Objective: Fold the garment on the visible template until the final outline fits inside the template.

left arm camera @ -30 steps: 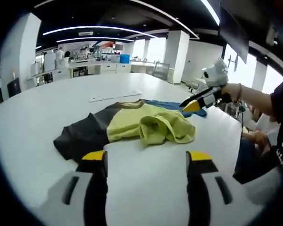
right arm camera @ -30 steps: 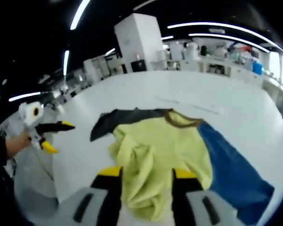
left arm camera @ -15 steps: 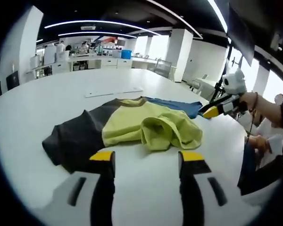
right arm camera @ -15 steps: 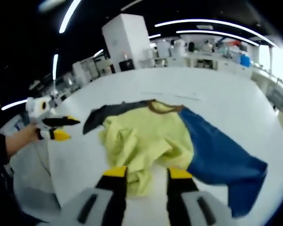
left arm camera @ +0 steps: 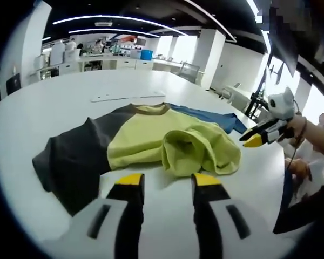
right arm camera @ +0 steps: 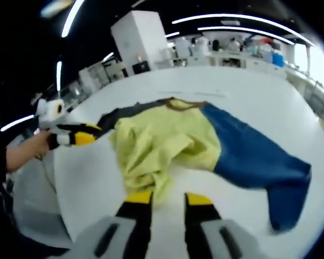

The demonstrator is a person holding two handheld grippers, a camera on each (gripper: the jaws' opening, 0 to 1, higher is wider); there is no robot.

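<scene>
While both grippers, left point(left arm camera: 163, 181) and right point(right arm camera: 163, 198), hover open and empty, each should pinch a shirt point(left arm camera: 151, 143) edge cleanly before folding over the table point(left arm camera: 54, 102).

The left gripper point(left arm camera: 163, 179) has its jaws apart and holds nothing. The right gripper point(right arm camera: 167, 197) is also parted and empty. A hand point(right arm camera: 28, 150) holds the left gripper.

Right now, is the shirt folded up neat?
No. The shirt lies mostly spread, its yellow middle bunched in a lump, sleeves out.
</scene>
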